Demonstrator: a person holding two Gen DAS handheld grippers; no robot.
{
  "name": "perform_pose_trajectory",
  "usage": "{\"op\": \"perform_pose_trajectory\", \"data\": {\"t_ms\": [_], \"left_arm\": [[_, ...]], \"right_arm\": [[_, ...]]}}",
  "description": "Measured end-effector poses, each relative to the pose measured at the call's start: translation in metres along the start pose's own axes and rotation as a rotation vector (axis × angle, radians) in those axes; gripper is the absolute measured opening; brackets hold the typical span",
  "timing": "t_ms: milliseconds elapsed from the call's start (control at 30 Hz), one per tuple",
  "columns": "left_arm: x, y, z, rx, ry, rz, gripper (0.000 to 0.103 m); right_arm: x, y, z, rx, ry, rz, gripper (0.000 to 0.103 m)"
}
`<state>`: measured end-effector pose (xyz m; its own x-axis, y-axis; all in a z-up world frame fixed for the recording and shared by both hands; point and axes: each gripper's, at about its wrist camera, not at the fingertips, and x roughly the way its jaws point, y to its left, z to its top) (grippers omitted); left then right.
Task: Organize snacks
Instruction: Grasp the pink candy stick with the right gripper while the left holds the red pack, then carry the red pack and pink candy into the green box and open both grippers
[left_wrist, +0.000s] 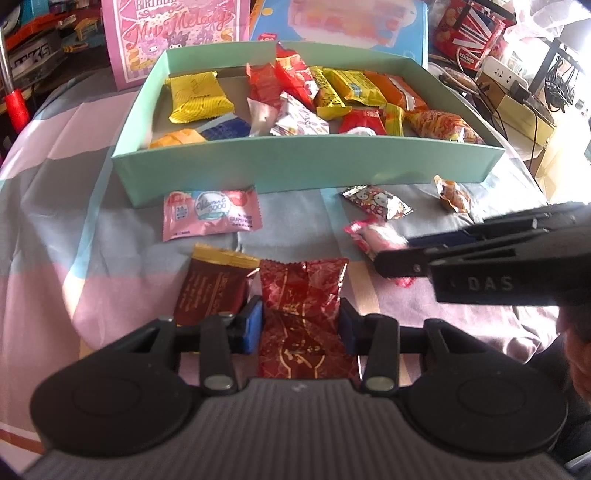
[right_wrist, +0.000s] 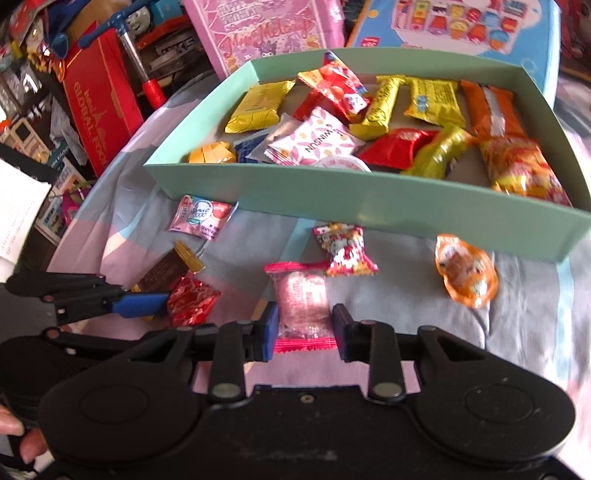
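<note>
I read "WINSON" on the white-and-pink packet (right_wrist: 317, 143) in the box, "GLOBAL FOOD" on the red carton (right_wrist: 96, 107), "DAS" on my right gripper (left_wrist: 402, 254), and "Vitamin C" on the pink sachet (left_wrist: 212, 215).

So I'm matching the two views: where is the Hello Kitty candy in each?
Left wrist: Hello Kitty candy right of centre, before the box.
Right wrist: centre, just under the box's front wall.
Shared landmark: the box.

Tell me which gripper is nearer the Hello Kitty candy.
Right. The right gripper straddles the pink packet just before the Hello Kitty candy; the left gripper sits farther left, around the red packet.
</note>
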<state>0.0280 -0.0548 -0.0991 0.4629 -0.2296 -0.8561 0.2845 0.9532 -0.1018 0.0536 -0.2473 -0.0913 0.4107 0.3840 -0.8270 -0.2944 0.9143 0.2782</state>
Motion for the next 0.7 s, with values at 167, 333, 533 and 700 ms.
{"op": "perform_pose_trajectory", "data": {"t_ms": [167, 333, 533, 700], "left_arm": [[-0.002, 0.002, 0.003, -0.033, 0.006, -0.020, 0.041], [-0.013, -0.003, 0.008, -0.026, -0.018, -0.038, 0.041], [-0.018, -0.004, 0.010, -0.036, -0.029, -0.040, 0.041], [-0.025, -0.002, 0.019, -0.051, -0.046, -0.055, 0.041]], "right_arm": [[-0.014, -0.009, -0.006, 0.049, -0.006, 0.019, 0.030], [-0.032, -0.015, -0.006, 0.074, -0.036, 0.043, 0.030], [-0.042, -0.020, -0.007, 0.107, -0.054, 0.048, 0.030], [-0.058, -0.024, 0.001, 0.139, -0.111, 0.039, 0.030]]}}
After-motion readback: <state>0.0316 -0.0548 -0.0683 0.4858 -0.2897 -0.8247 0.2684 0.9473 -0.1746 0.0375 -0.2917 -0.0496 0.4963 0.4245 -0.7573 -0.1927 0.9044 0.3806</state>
